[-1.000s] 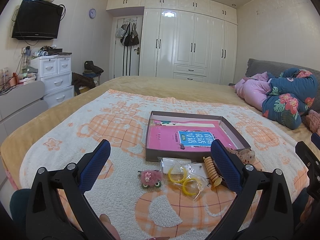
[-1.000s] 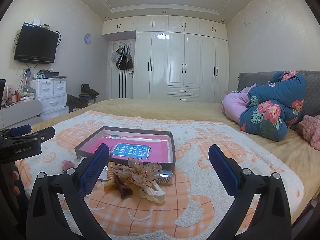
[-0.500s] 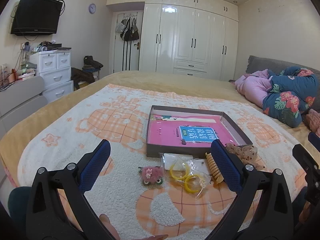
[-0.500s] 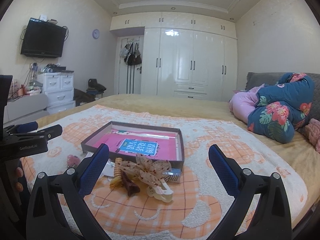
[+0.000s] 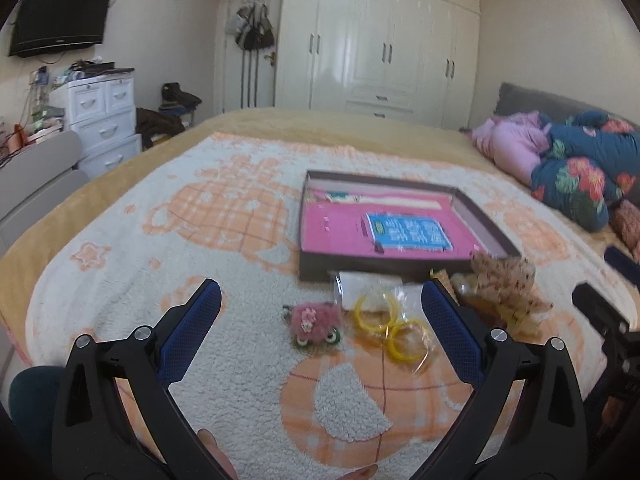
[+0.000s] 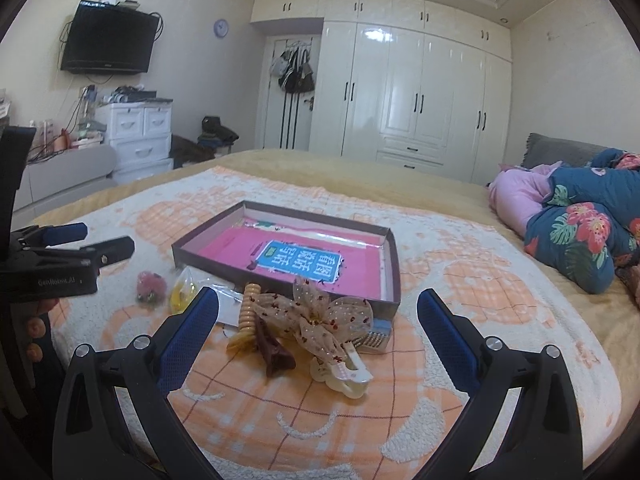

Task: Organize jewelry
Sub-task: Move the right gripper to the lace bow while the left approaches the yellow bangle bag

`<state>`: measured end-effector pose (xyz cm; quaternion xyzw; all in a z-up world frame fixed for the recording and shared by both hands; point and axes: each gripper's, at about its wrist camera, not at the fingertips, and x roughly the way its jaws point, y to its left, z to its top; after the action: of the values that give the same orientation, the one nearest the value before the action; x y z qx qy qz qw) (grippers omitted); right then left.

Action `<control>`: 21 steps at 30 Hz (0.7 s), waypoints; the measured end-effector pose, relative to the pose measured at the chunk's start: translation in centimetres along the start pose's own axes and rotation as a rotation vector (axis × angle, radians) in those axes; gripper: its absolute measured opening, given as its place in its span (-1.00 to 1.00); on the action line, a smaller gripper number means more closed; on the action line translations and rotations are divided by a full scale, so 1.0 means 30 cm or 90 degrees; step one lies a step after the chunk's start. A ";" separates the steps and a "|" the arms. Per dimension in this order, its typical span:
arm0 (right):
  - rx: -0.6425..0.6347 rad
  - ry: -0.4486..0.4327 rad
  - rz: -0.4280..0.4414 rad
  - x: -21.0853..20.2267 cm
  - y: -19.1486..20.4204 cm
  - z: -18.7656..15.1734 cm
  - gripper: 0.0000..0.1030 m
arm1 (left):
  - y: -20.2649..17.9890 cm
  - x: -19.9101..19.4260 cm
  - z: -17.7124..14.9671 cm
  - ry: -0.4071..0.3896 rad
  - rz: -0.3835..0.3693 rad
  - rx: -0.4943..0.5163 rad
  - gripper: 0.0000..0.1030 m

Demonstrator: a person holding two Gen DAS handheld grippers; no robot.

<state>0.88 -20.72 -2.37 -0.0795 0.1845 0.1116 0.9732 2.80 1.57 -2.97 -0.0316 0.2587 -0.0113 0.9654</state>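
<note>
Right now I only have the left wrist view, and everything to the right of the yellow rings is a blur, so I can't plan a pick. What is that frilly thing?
Observer: A spotted fabric bow mounted on a cream clip, lying on the blanket in front of the box.
Operator: Anything close to it that I could snag?
Observer: A dark brown claw clip lies just to the left of the bow, beside the beige spiral hair tie.
Operator: And on its other side?
Observer: A small case showing rows of silver beads sits by the box's near right corner, partly tucked under the bow.
</note>
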 end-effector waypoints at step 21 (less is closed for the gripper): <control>-0.014 0.101 0.082 0.205 -0.108 -0.040 0.73 | -0.201 0.194 -0.075 0.128 -0.109 0.158 0.79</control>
<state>6.86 -22.91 -5.42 -0.0866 0.2648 0.1690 0.9454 6.68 -4.80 -7.40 0.0672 0.3471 -0.1281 0.9266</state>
